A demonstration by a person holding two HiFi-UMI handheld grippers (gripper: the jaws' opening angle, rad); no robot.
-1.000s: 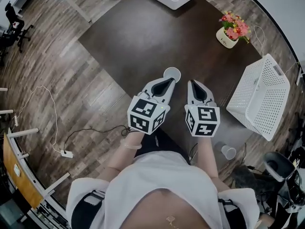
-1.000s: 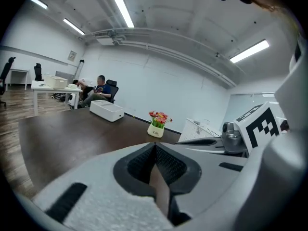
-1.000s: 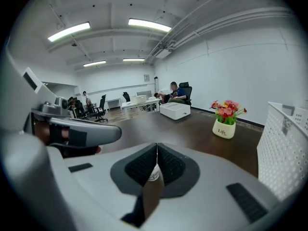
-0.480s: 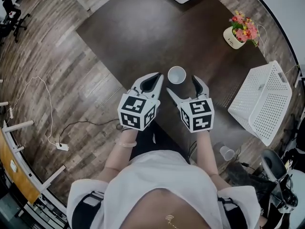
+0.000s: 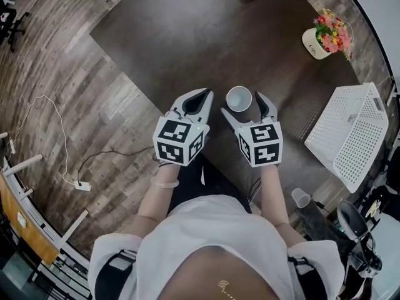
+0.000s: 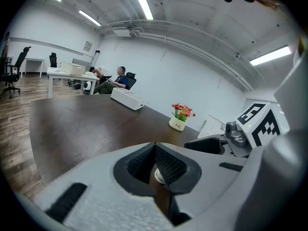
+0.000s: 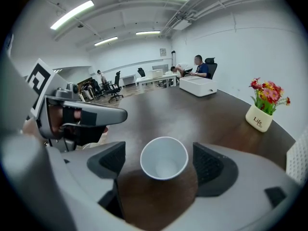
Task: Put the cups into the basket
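A white paper cup (image 5: pixel 239 98) stands upright on the dark brown table (image 5: pixel 187 36), near its front edge. My right gripper (image 5: pixel 245 109) is open; its jaws have just been opening and now stand on either side of the cup. In the right gripper view the cup (image 7: pixel 164 158) sits between the pads with a gap on each side. My left gripper (image 5: pixel 201 97) is shut and empty, just left of the cup. The white perforated basket (image 5: pixel 349 133) lies tilted at the table's right edge. A second cup (image 5: pixel 300 198) is on the floor below it.
A flower pot (image 5: pixel 325 39) stands at the table's far right, and a white box (image 7: pixel 197 85) at its far end. A cable with an adapter (image 5: pixel 80 184) lies on the wooden floor at left. People sit at desks (image 6: pixel 108 81) far behind.
The right gripper's jaws went from shut to wide open. Both grippers moved forward and down toward the cup, which now stands between the right jaws.
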